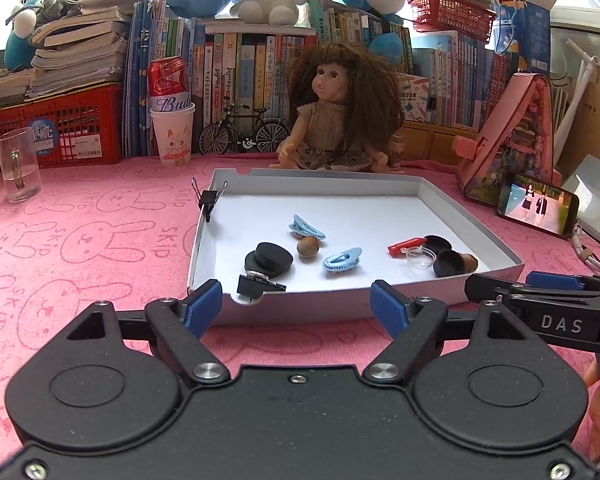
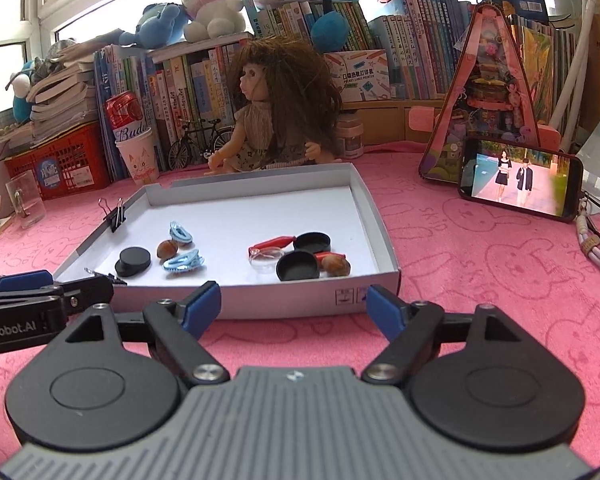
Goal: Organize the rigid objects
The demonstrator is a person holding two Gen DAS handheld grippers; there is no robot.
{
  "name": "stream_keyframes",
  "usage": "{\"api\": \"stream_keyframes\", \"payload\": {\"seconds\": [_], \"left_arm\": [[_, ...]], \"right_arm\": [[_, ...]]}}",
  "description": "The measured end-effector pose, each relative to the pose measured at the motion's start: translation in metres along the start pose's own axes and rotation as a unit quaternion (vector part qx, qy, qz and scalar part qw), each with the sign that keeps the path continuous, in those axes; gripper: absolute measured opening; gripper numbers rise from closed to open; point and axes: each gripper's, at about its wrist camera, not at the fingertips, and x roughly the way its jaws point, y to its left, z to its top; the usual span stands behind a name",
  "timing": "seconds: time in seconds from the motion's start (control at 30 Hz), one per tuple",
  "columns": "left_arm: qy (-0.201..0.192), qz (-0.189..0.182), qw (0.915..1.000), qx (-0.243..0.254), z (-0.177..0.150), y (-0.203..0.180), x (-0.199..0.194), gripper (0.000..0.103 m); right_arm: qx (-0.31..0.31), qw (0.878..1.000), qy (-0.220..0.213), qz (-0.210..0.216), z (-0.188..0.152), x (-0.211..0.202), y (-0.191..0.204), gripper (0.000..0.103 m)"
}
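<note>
A shallow white box tray [image 1: 472, 224] [image 2: 374, 216] lies on the pink cloth. Inside it are two light-blue hair clips [image 1: 342, 258] [image 2: 183, 262], a brown nut [image 1: 308, 246] [image 2: 167, 249], black round lids [image 1: 269, 258] [image 2: 298, 266], a red piece [image 1: 406, 245] [image 2: 274, 243], a clear cap [image 1: 419, 257] [image 2: 266, 257] and another nut [image 2: 337, 266]. Black binder clips grip its left wall [image 1: 209, 200] [image 2: 115, 213] and near wall [image 1: 256, 286]. My left gripper [image 1: 296, 306] hangs open in front of the near wall, nothing between its fingers. My right gripper [image 2: 294, 306] is open and empty, just short of the tray.
A doll [image 1: 332, 116] [image 2: 274, 116] sits behind the tray, before rows of books. A paper cup holding a red can [image 1: 172, 120] [image 2: 134, 148], a model bicycle [image 1: 244, 132], a glass mug [image 1: 18, 164], red crates and a playing phone [image 1: 538, 204] [image 2: 520, 186] ring the cloth.
</note>
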Motion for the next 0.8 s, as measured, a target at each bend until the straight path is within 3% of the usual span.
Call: {"api": "stream_keyframes", "payload": {"seconds": [0.47,0.8], "left_arm": [[0.052,0.035,0.9979,0.015,-0.026,-0.005,0.017,0.081],[0.05,0.052,0.9973,0.016,-0.025,-0.004,0.025,0.089]], "right_arm": [[-0.021,0.999,0.046,-0.012,-0.02,0.015,0.004,0.092],[-0.039,0.998,0.053,-0.026,-0.014,0.021,0.011,0.098]]}}
